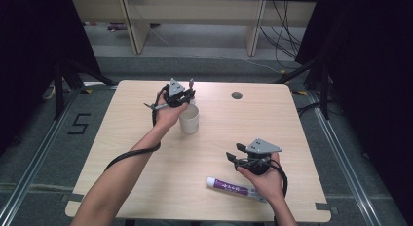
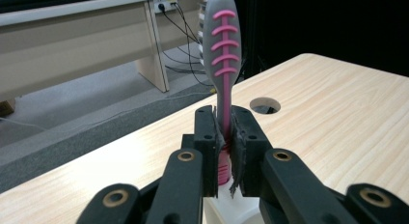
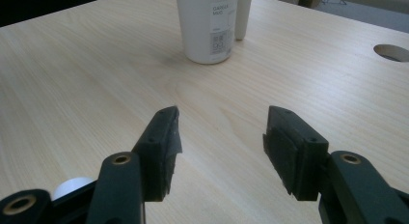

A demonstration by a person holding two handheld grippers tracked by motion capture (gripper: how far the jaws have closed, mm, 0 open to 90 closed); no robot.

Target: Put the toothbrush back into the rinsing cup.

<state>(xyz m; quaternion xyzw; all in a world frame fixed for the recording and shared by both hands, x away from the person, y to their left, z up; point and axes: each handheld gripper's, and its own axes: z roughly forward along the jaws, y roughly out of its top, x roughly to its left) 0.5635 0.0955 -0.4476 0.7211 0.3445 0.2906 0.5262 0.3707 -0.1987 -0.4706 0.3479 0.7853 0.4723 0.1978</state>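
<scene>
Grey flooring surrounds the bench [image 1: 146, 187], a pale wood top with a cable hole [image 1: 236, 95] near its far edge. Left claw [image 2: 225, 137] is clenched on a toothbrush [image 2: 222, 50], held upright over the white cup [image 1: 189, 120] at bench centre-left. Right claw [image 3: 219, 142] is released, jaws apart, near the right front corner. Toothpaste tube [image 1: 234, 188] lies along the front edge, just beside the right hand [image 1: 265, 179].

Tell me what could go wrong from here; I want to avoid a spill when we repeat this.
The left claw pinches the toothbrush low on its handle, so the upright brush could tip or slip. That claw sits right over the white cup, which a nudge might knock over. The toothpaste tube lies near the table edge.
</scene>
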